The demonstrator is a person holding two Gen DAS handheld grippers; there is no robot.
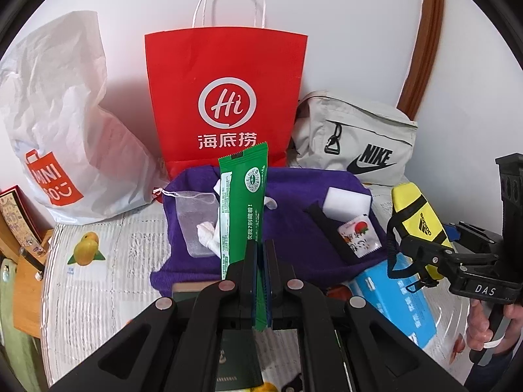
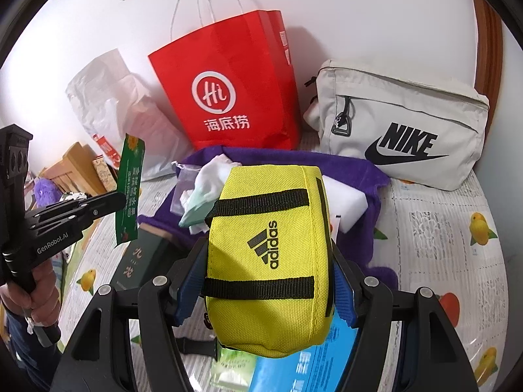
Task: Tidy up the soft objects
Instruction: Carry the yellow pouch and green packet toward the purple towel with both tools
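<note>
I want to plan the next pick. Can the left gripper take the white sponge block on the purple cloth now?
Probably not yet. The left gripper is shut on the green sachet, so its jaws are occupied. The white sponge block itself lies uncovered on the purple cloth.

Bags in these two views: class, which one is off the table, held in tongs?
The yellow Adidas pouch, clamped in the right tongs. The red paper bag, grey Nike bag and white plastic bag stand behind.
</note>
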